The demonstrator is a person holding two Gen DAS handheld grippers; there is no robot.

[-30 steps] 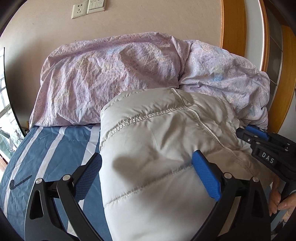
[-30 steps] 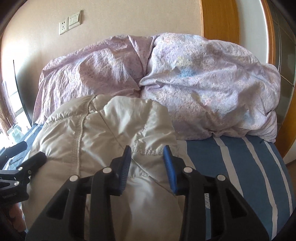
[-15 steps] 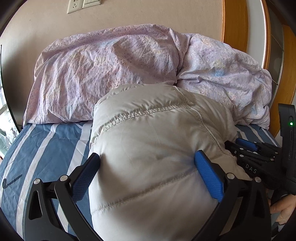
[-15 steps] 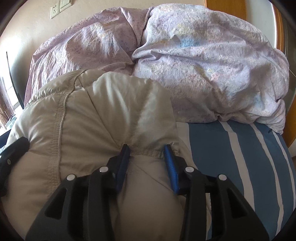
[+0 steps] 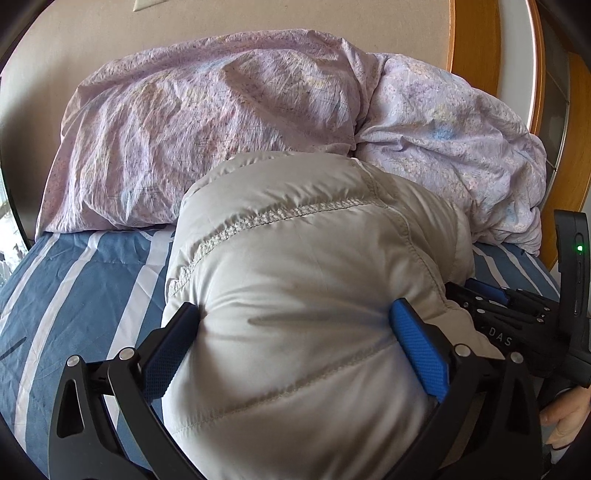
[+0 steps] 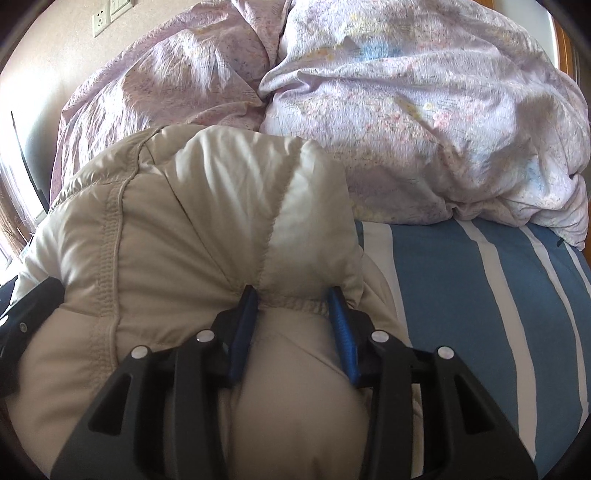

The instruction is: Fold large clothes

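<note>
Nearest the left wrist camera, the left gripper [image 5: 295, 332] has its blue pads spread wide around a fat fold of the puffy jacket [image 5: 306, 280], and both pads dent the padding, so it is clamped on the jacket. Nearest the right wrist camera, the right gripper [image 6: 293, 317] has its pads closer together, pinching a narrower bunch of the same jacket [image 6: 207, 236] at a gathered seam, with cloth bulging out on both sides of the pads. At the right edge of the left view, that right gripper [image 5: 491, 295] shows again beside the jacket, with part of a hand [image 5: 565, 413] below it. Under the jacket lies the bed sheet [image 5: 74, 288], blue with white stripes. The jacket sits bunched on the near part of the bed, between the two grippers, rising in a rounded hump. Its long axis runs away from the cameras toward the head of the bed, and the far end touches the crumpled duvet [image 5: 229, 125]. That pale purple duvet is piled across the bed against the wall [image 5: 258, 14]. A wall socket [image 6: 99, 17] shows at upper left in the right view, and a wooden frame [image 5: 474, 44] stands at right in the left view.
</note>
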